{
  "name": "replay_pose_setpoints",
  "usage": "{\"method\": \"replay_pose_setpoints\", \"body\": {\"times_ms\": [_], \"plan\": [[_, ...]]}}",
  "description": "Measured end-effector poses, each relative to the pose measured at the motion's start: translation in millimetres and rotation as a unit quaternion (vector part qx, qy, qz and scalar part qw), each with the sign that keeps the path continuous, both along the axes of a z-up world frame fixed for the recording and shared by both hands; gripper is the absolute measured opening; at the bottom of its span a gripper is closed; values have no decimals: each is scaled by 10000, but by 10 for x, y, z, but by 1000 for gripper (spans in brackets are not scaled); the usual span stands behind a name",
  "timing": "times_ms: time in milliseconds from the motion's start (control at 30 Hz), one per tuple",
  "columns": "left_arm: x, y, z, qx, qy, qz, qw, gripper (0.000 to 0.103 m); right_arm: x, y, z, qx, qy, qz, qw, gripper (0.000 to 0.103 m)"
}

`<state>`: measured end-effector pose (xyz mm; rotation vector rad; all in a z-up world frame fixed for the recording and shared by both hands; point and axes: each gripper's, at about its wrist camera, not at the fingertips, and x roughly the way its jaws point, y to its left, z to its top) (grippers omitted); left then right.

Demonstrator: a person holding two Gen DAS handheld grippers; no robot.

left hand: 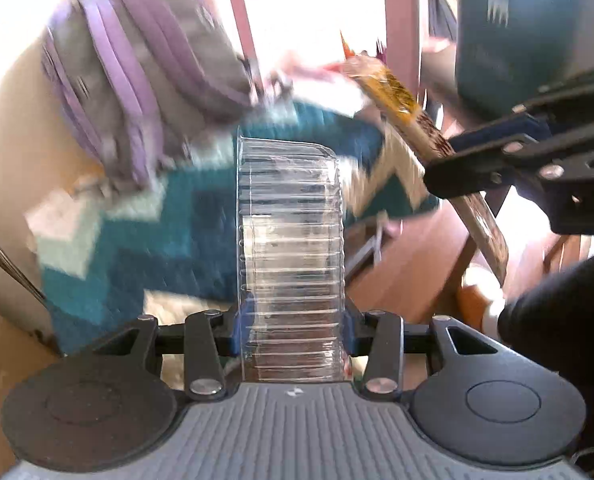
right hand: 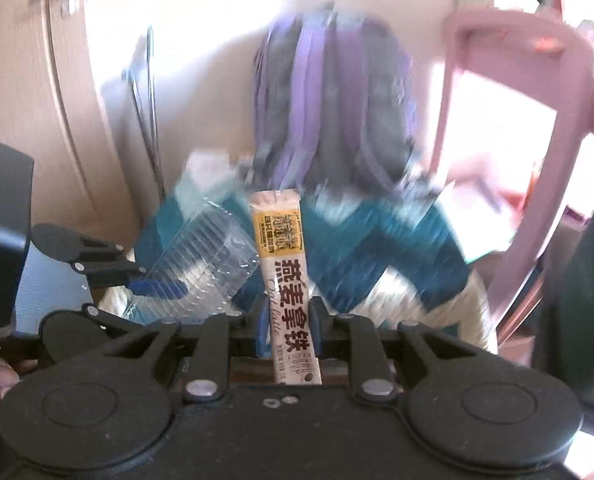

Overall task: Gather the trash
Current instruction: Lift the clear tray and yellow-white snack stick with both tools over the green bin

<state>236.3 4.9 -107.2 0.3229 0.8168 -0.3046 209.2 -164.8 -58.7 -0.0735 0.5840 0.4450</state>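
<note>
My left gripper is shut on a clear ribbed plastic container, whose sides sit between the blue pads while it sticks out forward. My right gripper is shut on a long stick packet with a yellow label and dark printed characters. In the left wrist view the right gripper comes in from the right, with the packet slanting up to the left. Low at the left of the right wrist view is the left gripper with the clear container. Both views are blurred.
A grey and purple backpack leans against the wall on a teal and white rug. A pink chair frame stands at the right, a wooden door at the left. A dark sleeve shows at the right.
</note>
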Motion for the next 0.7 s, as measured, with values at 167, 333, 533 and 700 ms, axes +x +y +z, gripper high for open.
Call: {"method": "replay_pose_setpoints", "body": {"times_ms": [167,333,533,700], "plan": [[-69,-309,710,-274,-433,185,9985,43,-188,-458,602,264,-606,-215,9976,19],[-57,-731,1347,-584,-790,198,9950,43,-242,-966,1126,457,-1105,-584,9911,19],[50,-1397,2025,-1046,-1079,21,9886,43,-263,-1681,1657,692,-1643,-1200,9766,19],[181,-2023,2471,-1314,-1300,-277,9824,43,-167,-2267,1878,657,-1893,-1788,9633,19]]}}
